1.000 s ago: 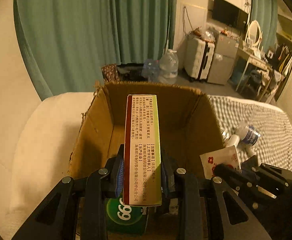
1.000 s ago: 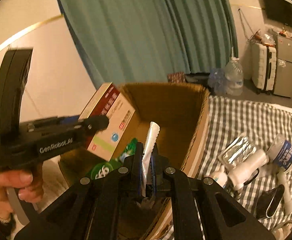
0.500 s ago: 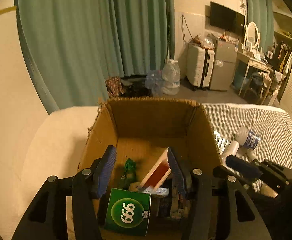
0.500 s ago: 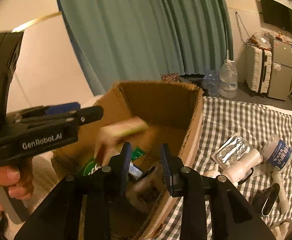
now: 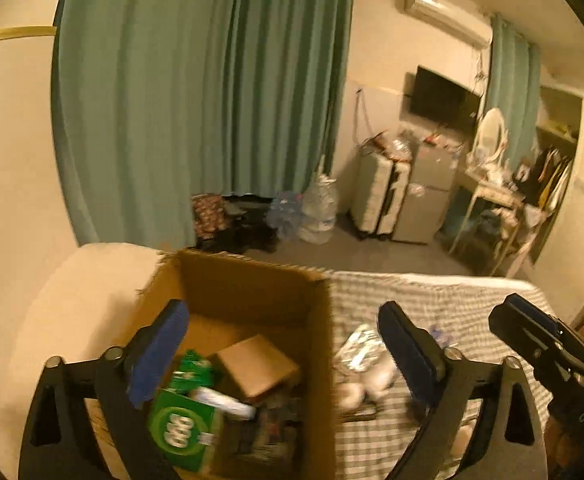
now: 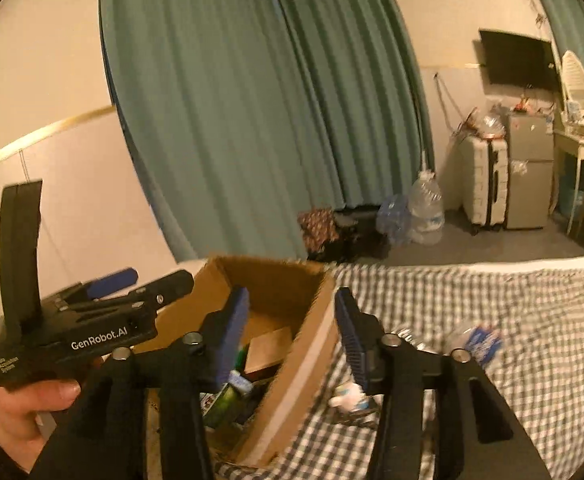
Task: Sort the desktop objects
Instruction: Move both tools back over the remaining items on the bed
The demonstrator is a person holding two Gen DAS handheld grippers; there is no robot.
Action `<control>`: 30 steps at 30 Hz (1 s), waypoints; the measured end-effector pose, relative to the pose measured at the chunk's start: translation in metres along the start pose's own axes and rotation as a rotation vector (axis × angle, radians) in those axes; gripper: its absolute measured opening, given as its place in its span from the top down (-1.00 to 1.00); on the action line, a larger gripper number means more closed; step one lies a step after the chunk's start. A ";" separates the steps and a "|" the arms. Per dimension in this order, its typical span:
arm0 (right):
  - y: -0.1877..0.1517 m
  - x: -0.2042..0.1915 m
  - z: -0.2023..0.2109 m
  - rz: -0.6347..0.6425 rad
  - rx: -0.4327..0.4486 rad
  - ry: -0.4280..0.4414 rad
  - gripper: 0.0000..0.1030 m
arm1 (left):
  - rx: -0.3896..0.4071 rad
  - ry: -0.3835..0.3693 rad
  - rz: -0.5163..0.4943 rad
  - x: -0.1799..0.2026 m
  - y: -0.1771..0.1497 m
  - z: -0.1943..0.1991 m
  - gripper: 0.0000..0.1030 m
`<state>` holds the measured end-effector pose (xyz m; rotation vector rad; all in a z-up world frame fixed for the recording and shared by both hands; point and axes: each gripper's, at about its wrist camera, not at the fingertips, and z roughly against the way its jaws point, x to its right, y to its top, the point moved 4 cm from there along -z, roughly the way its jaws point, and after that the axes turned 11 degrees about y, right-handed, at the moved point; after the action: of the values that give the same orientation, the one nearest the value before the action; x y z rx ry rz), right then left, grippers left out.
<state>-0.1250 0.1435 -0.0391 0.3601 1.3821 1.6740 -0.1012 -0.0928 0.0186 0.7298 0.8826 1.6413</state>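
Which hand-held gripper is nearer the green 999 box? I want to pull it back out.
Left. The left hand-held gripper, jaws opening and empty, hangs right above the green 999 box in the cardboard box. The right hand-held gripper, also opening, straddles the box's right wall.

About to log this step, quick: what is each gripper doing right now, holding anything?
Left gripper: jaws opening wide, nothing between them, above the cardboard box.
Right gripper: jaws opening, holding nothing, over the box's right wall.
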 end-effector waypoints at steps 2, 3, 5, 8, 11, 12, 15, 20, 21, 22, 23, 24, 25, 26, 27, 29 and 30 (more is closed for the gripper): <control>0.010 0.011 0.019 -0.018 0.032 -0.014 -0.12 | 0.020 -0.021 -0.010 0.015 0.004 0.012 -1.00; 0.015 0.016 0.029 -0.030 0.046 -0.018 -0.15 | 0.038 -0.026 -0.035 0.026 0.005 0.018 -1.00; 0.025 0.026 0.046 -0.041 0.075 -0.035 -0.35 | 0.049 -0.020 -0.074 0.043 0.004 0.023 -1.00; 0.042 0.039 0.070 -0.031 0.103 -0.056 -0.70 | 0.041 -0.017 -0.085 0.062 0.000 0.023 -1.00; 0.051 0.052 0.096 -0.024 0.137 -0.064 -0.82 | 0.016 -0.029 -0.083 0.080 -0.001 0.021 -1.00; 0.052 0.057 0.105 -0.018 0.150 -0.072 -0.92 | 0.004 -0.045 -0.095 0.091 -0.003 0.020 -1.00; 0.057 0.079 0.121 -0.014 0.189 -0.115 -0.99 | -0.004 -0.067 -0.118 0.116 -0.011 0.018 -1.00; 0.050 0.109 0.137 0.049 0.151 -0.180 -0.99 | -0.037 -0.089 -0.138 0.150 -0.033 -0.001 -1.00; 0.045 0.115 0.140 0.070 0.145 -0.203 -0.99 | -0.040 -0.093 -0.143 0.154 -0.038 -0.004 -1.00; 0.039 0.123 0.143 0.089 0.134 -0.221 -0.99 | -0.047 -0.110 -0.156 0.159 -0.044 -0.007 -1.00; 0.030 0.135 0.144 0.107 0.110 -0.249 -0.99 | -0.057 -0.131 -0.171 0.163 -0.050 -0.010 -1.00; 0.025 0.145 0.147 0.121 0.103 -0.289 -0.99 | -0.077 -0.156 -0.194 0.169 -0.057 -0.016 -1.00; 0.016 0.155 0.151 0.143 0.110 -0.344 -0.99 | -0.094 -0.165 -0.207 0.172 -0.062 -0.022 -1.00; 0.007 0.167 0.154 0.160 0.119 -0.386 -0.99 | -0.108 -0.165 -0.216 0.175 -0.068 -0.027 -1.00; -0.002 0.180 0.155 0.157 0.111 -0.400 -0.99 | -0.119 -0.167 -0.221 0.180 -0.074 -0.034 -1.00; -0.016 0.204 0.148 0.107 0.054 -0.400 -0.99 | -0.139 -0.167 -0.224 0.187 -0.084 -0.045 -1.00; -0.020 0.214 0.144 0.077 0.028 -0.385 -0.99 | -0.149 -0.172 -0.224 0.190 -0.087 -0.050 -1.00</control>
<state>-0.1309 0.3993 -0.0758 0.7197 1.1160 1.5475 -0.1407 0.0958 -0.0768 0.6340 0.6852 1.4067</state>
